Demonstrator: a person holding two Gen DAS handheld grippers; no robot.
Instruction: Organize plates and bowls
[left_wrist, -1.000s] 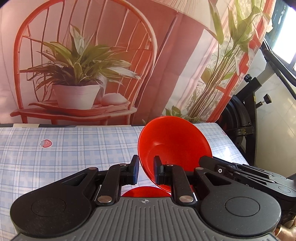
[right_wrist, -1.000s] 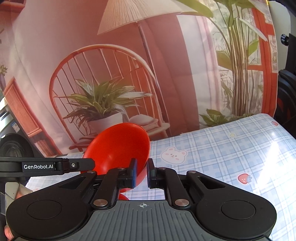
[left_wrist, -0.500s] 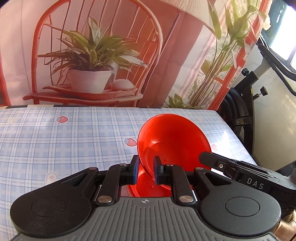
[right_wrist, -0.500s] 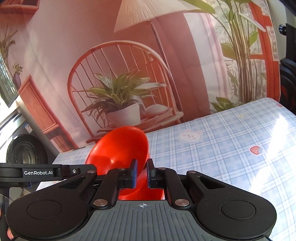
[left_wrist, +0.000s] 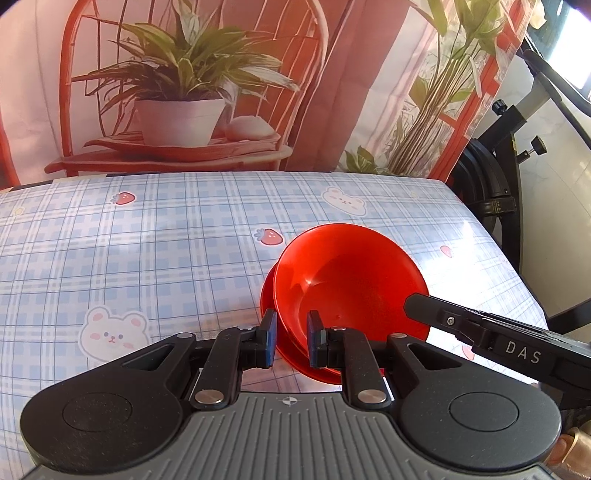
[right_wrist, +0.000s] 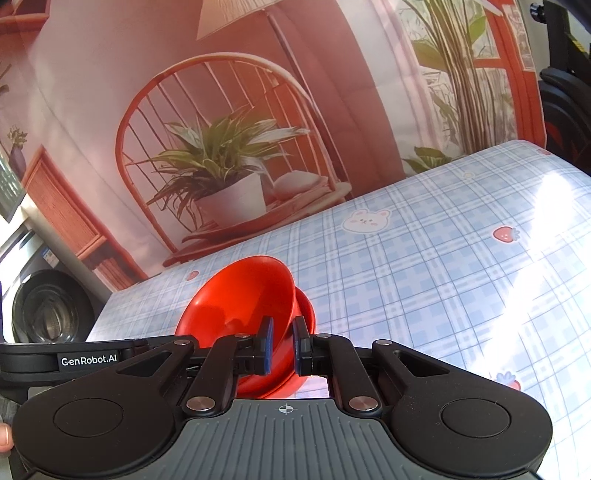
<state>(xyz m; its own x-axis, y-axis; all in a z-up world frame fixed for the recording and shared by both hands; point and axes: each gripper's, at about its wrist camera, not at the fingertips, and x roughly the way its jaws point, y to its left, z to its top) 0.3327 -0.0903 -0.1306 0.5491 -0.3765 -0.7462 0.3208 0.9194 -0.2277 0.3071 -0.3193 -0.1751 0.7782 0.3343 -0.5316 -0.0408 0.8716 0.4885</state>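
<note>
Left wrist view: checked surface (left_wrist: 147, 258), printed backdrop (left_wrist: 207, 92) behind, exercise bike (left_wrist: 495, 177) at right. Right tongs (left_wrist: 417, 310) crossing the far rim. Left tongs (left_wrist: 290, 339) narrow, clamped on the tilted red bowl (left_wrist: 351, 280), above a second red dish (left_wrist: 267, 295).

Right wrist view: washing machine (right_wrist: 48, 314) at left. Right tongs (right_wrist: 282, 345) narrow, gripping the bowl's (right_wrist: 236, 299) rim.

Bright daylight all over my two views, coming in from the window at the upper right of the left one. Big white glare on the tablecloth (right_wrist: 554, 206) along the right side. Sharp mostly, but the fisheye bends the edges hard and my corners go dark, backdrop (left_wrist: 351, 74) looks washed out
</note>
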